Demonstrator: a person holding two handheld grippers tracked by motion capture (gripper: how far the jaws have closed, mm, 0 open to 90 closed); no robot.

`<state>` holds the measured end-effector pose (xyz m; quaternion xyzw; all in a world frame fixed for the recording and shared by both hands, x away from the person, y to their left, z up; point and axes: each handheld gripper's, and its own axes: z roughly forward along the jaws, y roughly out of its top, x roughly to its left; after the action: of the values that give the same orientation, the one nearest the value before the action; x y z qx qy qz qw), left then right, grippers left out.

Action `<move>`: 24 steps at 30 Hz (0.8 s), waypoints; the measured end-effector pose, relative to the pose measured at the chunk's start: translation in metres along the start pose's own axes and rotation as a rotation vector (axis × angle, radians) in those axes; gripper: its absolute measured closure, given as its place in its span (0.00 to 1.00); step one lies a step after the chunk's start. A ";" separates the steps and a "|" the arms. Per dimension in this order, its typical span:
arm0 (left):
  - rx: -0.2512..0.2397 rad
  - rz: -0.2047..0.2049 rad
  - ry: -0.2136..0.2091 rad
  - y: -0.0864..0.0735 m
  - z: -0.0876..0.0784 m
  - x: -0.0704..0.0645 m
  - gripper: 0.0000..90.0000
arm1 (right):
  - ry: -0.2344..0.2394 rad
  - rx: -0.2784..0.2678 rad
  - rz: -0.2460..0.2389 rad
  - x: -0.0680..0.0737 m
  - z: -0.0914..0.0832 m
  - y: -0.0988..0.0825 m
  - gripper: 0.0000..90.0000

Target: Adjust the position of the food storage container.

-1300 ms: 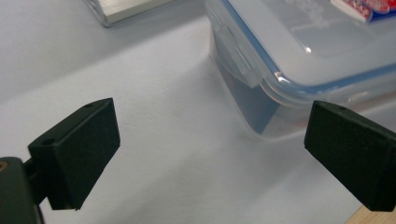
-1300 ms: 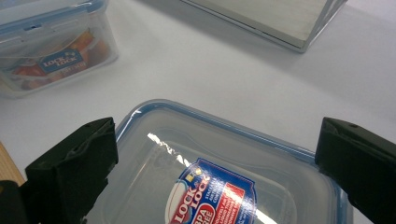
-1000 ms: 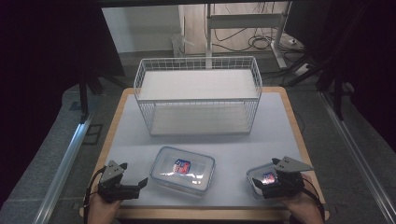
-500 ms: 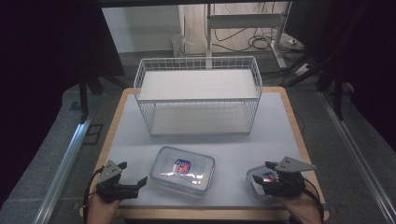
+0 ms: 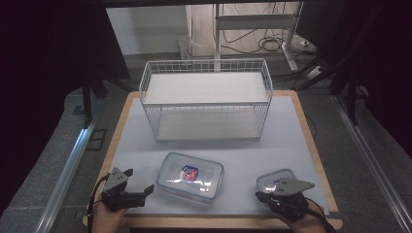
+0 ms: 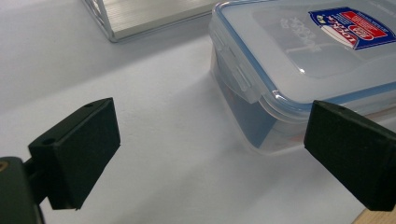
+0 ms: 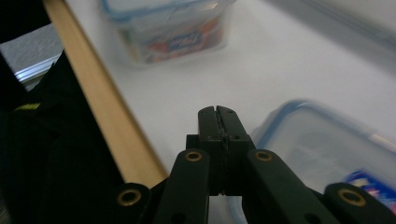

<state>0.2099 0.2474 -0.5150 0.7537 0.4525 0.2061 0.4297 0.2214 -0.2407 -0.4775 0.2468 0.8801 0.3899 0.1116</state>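
1. Left gripper view has the left claw (image 6: 210,154) spread wide just beside the large clip-lid container (image 6: 299,70); closing from here could catch only a corner and twist or skid the box across the counter (image 5: 291,131).
2. Right claw (image 7: 218,122) is pressed shut on nothing (beside the small container (image 5: 273,180), near the counter's front edge), so a careless nudge might push it off.
3. Both containers are clear plastic with blue-sealed lids, in front of the white wire basket (image 5: 206,99).

The left gripper (image 5: 127,191) is black, with square, flat-faced jaws and a grey three-cornered plate on top. The right gripper (image 7: 218,113) is black too, with brass-ringed screw holes and a trailing black cable.
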 end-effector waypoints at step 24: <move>0.038 0.014 -0.012 0.000 0.008 -0.003 0.04 | -0.081 0.054 0.073 -0.041 0.002 -0.014 0.99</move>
<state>0.2135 0.2409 -0.5193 0.7662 0.4484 0.1960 0.4164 0.2522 -0.2689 -0.4887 0.2970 0.8756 0.3595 0.1262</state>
